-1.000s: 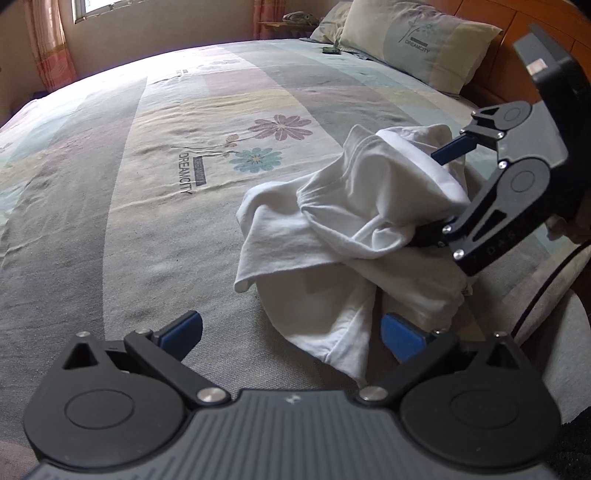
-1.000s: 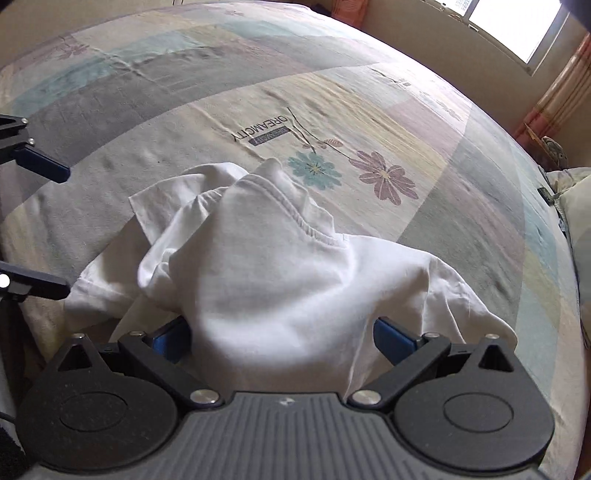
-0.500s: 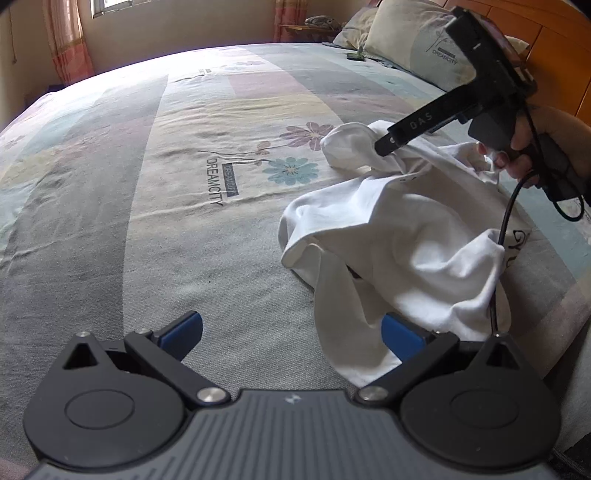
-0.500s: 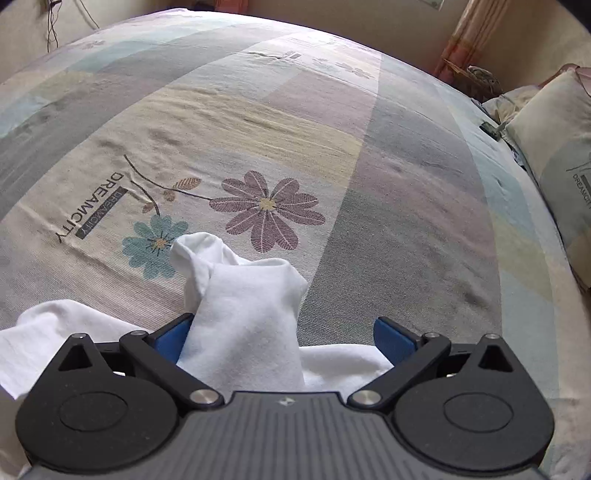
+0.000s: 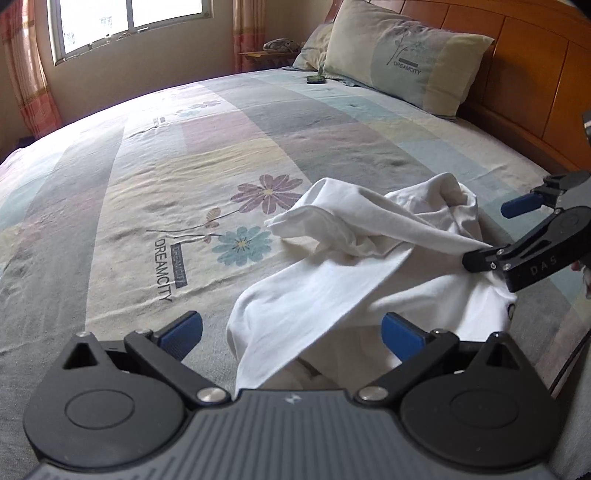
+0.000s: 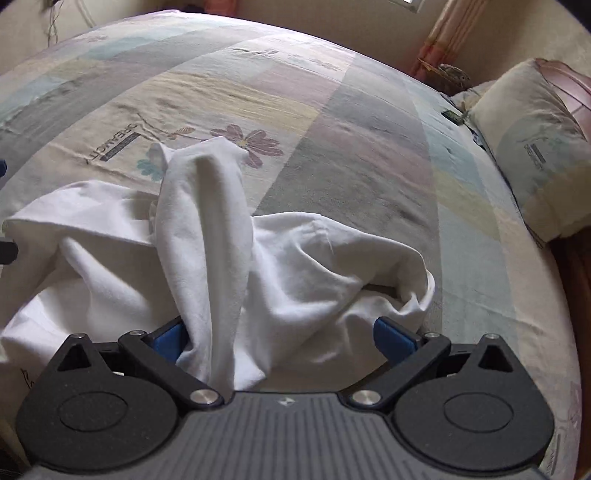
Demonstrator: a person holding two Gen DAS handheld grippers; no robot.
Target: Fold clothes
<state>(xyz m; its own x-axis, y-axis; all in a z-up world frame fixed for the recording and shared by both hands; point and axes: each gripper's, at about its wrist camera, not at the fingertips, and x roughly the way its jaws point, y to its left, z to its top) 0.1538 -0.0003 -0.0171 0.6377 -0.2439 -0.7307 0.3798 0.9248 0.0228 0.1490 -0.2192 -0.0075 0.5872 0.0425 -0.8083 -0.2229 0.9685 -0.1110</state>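
A crumpled white garment [image 5: 354,266] lies on the patterned bedsheet [image 5: 147,184], right of the printed flowers. My left gripper [image 5: 291,332] is open at the garment's near edge, and a fold of cloth reaches in between its blue pads without being clamped. My right gripper [image 5: 487,236] comes in from the right with its jaws apart, its lower finger touching the cloth. In the right wrist view the garment [image 6: 295,258] fills the foreground. A raised ridge of it runs up from beside the left pad of the open right gripper [image 6: 280,339].
Pillows [image 5: 406,62] lean on the wooden headboard [image 5: 535,74] at the far right. A small dark object [image 5: 317,78] lies on the sheet near them. A window [image 5: 129,22] and curtains stand behind the bed. A pillow [image 6: 535,147] is at the right.
The right gripper came down from above the garment to its right side, still open. The cloth shifted and a ridge stands up in it. The left view tilted up.
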